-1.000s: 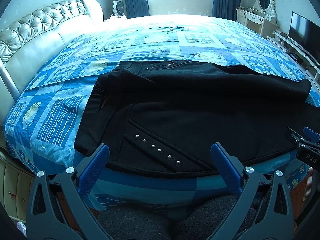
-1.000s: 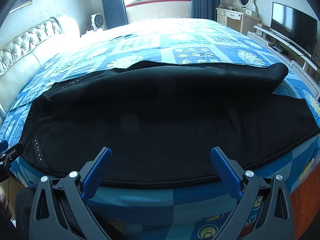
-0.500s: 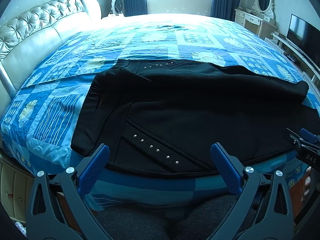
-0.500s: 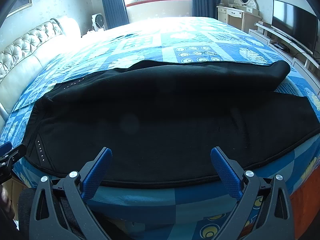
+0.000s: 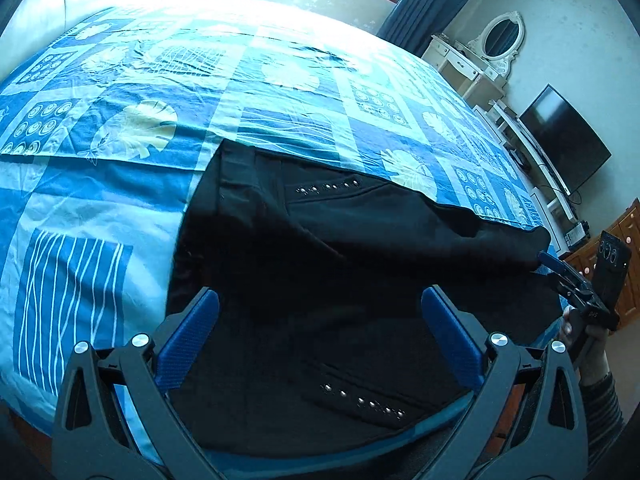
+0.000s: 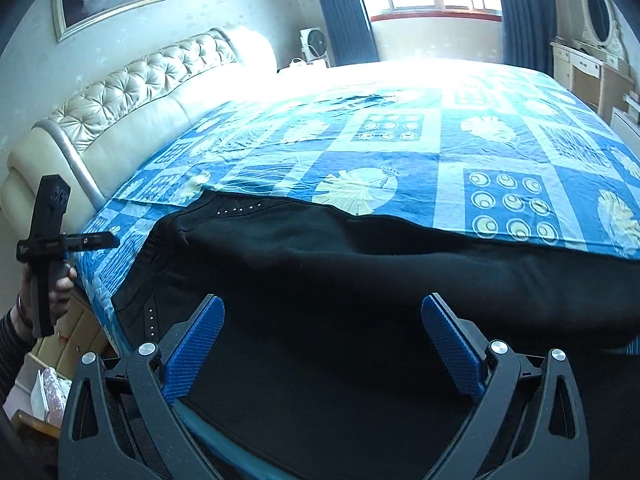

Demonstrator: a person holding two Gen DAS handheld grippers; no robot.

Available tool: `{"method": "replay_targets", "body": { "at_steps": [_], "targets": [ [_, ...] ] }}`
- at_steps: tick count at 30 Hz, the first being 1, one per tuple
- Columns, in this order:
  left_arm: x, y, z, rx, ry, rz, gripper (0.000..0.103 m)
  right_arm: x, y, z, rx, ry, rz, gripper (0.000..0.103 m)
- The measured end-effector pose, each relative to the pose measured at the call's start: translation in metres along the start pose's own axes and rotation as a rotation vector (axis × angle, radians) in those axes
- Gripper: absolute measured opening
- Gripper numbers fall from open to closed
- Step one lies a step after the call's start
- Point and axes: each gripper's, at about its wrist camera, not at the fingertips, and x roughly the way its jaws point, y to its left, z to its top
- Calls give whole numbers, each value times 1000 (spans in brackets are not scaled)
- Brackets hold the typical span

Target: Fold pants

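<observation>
- One pair of black pants (image 5: 320,272) lies on the bed (image 5: 120,184), spread lengthwise along the bed's near edge. The waist end points toward the headboard (image 6: 132,92) on the left, and the legs run off to the right.
- The placement along the near edge appears intended to keep the whole garment within reach of both tools without leaning across the mattress.
- The far leg lies partly over the near leg, forming a raised ridge along the far side of the garment. This suggests that the lengthwise leg-on-leg fold is begun but not yet squared.
- Two rows of metal studs are visible in the left wrist view: one row (image 5: 326,188) near the far waist corner, and one row (image 5: 362,400) close to the near edge of the bed. Individual studs in the far row are too small to count reliably.
- Two tools are present. The left hand-held gripper (image 5: 320,328) is spread wide and holds nothing. It hovers above the waist portion, probably positioned to take the waistband.
- The right hand-held gripper (image 6: 322,336) is likewise spread wide and empty. It hovers above the mid-leg cloth, where it can take the leg section.
- Each tool also appears in the other's view, held upright off the near edge of the bed. Jaw opening cannot be judged from those side views.
- One television (image 5: 564,140) stands on the right, well apart from the work.
</observation>
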Motion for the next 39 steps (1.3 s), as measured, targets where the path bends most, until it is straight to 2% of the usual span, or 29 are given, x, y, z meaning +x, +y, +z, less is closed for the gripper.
{"method": "replay_targets", "body": {
  "at_steps": [4,5,7,10,15,17,19,20,21,22,23,24,25,26,30,34,36,39],
  "targets": [
    [47,43,45,-17,94,-26,101,44,-21,31,-39,77,14,99],
    [60,52,54,-21,124,-43,101,55,-29,37,-33,99,32,99],
    [85,69,70,-30,163,-28,101,74,-44,49,-7,141,74,99],
    [113,83,86,-34,199,-57,101,99,-59,66,-2,191,128,99],
    [144,84,102,-44,266,-142,100,141,-65,84,-46,301,175,98],
    [147,79,106,-14,261,-144,90,153,-60,85,-79,344,180,98],
    [150,76,109,8,268,-106,59,163,-53,84,-127,382,174,98],
    [152,77,111,7,273,-77,53,166,-48,82,-150,400,175,98],
    [154,78,112,-2,278,-54,44,169,-43,80,-170,418,185,91],
    [153,80,112,-14,281,-51,41,174,-40,77,-184,453,196,48],
    [153,82,113,-21,282,-53,39,181,-37,72,-202,507,172,25],
    [153,82,114,-20,285,-61,26,186,-34,67,-234,536,123,13],
    [154,81,114,-21,296,-81,11,184,-31,65,-258,532,109,12],
    [154,80,114,-21,303,-90,9,181,-29,66,-271,524,85,11],
    [142,69,122,9,247,-69,7,150,-26,91,-275,384,-16,9],
    [100,71,130,-40,127,-168,7,101,0,100,-370,214,-154,9],
    [75,69,126,-41,83,-199,6,78,19,90,-415,149,-196,9],
    [41,59,108,-10,41,-215,6,47,48,58,-486,84,-254,9]
  ]
}}
